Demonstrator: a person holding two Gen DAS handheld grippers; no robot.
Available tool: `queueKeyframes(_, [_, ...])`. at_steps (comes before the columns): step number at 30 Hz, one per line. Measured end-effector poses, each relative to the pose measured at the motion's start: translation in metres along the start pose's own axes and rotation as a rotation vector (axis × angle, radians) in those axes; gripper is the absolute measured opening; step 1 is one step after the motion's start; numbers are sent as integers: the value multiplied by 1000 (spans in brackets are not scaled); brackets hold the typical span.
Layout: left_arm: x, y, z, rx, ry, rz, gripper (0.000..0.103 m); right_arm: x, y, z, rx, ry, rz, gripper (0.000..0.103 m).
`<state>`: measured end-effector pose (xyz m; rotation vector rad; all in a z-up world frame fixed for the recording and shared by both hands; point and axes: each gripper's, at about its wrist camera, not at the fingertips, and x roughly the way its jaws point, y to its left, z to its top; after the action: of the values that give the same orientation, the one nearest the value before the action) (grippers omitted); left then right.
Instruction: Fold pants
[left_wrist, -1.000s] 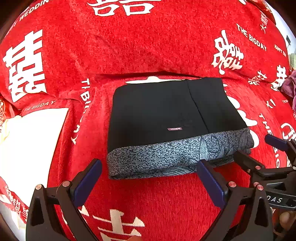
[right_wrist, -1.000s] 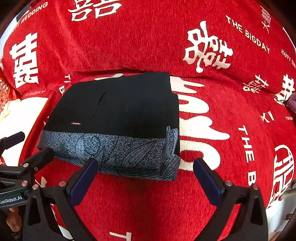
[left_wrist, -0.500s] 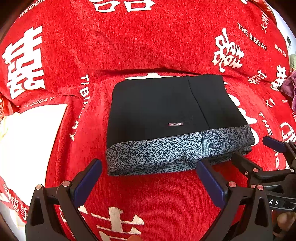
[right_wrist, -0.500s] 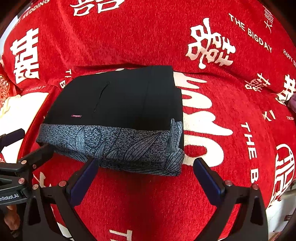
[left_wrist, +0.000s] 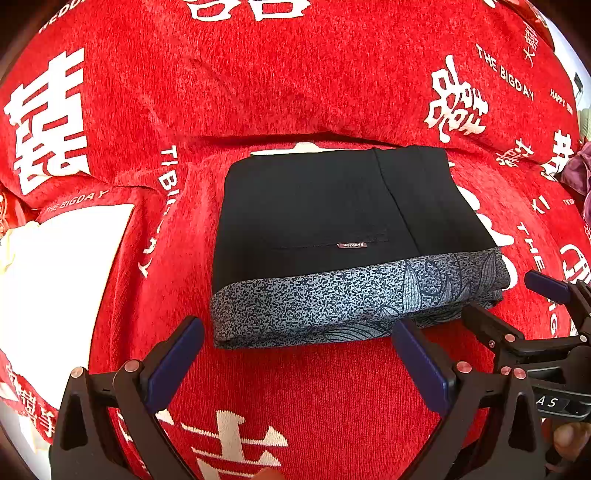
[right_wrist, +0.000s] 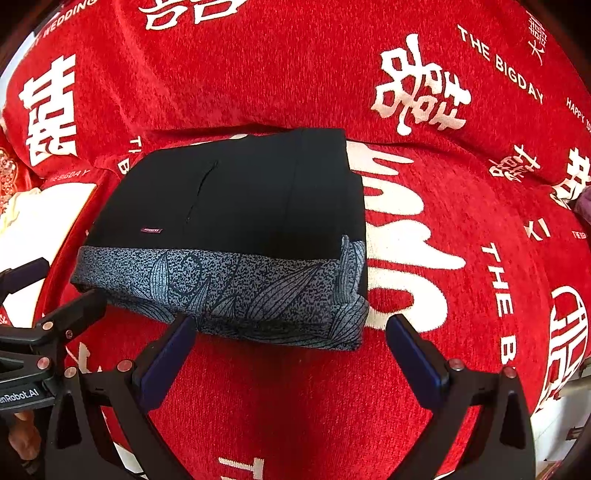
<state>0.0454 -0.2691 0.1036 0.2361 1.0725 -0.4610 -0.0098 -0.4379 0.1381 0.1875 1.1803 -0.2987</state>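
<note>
The black pants (left_wrist: 332, 214) lie folded into a compact rectangle on the red cover, with a grey patterned waistband (left_wrist: 332, 306) along the near edge. They also show in the right wrist view (right_wrist: 240, 206). My left gripper (left_wrist: 295, 350) is open and empty, just in front of the waistband. My right gripper (right_wrist: 288, 347) is open and empty, in front of the bundle's near right corner. The right gripper also shows at the right of the left wrist view (left_wrist: 513, 310), and the left gripper at the left of the right wrist view (right_wrist: 55, 288).
A red cover with white lettering (left_wrist: 295, 74) spreads over the seat and backrest. A white patch (left_wrist: 55, 288) lies at the left. A purple cloth (left_wrist: 576, 173) sits at the far right edge.
Both grippers have moved slightly, so the bundle sits a little higher in each view. The pants lie as before. Both grippers stay open.
</note>
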Motion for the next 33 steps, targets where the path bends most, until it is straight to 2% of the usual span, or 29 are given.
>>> queueKeyframes(33, [8,2,4,5,21,-7,103,6,-1,2,-1,8,1,103])
